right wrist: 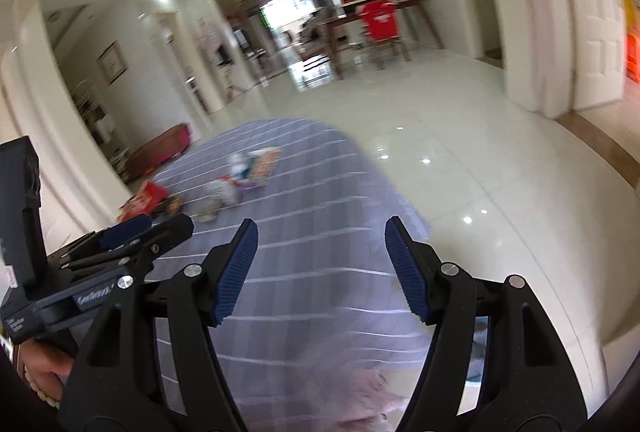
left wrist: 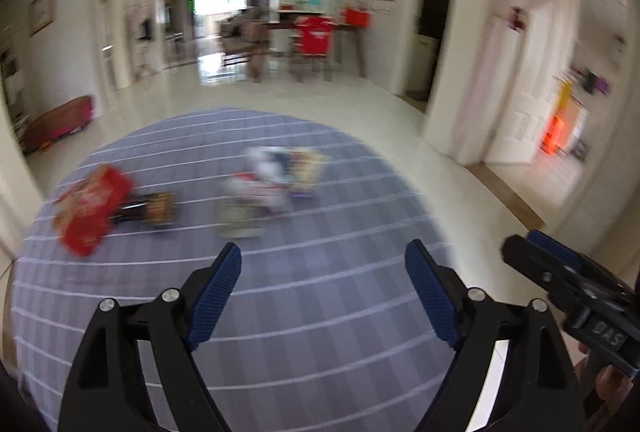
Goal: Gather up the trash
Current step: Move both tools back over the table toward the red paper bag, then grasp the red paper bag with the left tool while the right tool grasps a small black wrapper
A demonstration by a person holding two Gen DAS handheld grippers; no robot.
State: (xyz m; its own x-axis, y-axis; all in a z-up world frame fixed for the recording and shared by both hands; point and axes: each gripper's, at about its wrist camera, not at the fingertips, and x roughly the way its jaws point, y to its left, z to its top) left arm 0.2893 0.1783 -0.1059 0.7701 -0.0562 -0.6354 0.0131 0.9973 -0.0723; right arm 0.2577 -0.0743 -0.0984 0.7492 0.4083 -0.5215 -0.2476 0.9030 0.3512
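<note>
Trash lies on a round table under a grey-blue striped cloth [left wrist: 280, 312]. A red wrapper [left wrist: 94, 208] sits at the far left beside a dark packet [left wrist: 150, 210]. Further right is a heap of pale and colourful wrappers [left wrist: 272, 176]. My left gripper [left wrist: 324, 264] hangs open over the near cloth, well short of the trash, with nothing between its fingers. My right gripper [right wrist: 322, 238] is open and empty too, over the cloth's [right wrist: 288, 272] right part; the same red wrapper [right wrist: 146, 200] and wrapper heap [right wrist: 244, 172] lie far ahead to its left. Everything is motion-blurred.
Glossy white floor tiles [right wrist: 460, 160] spread beyond the table. A dining table with a red-draped chair [left wrist: 316, 36] stands far back. White doors [left wrist: 532, 100] are on the right, a low dark red bench [left wrist: 60, 124] on the left. A hand [right wrist: 44, 372] holds the left gripper's handle.
</note>
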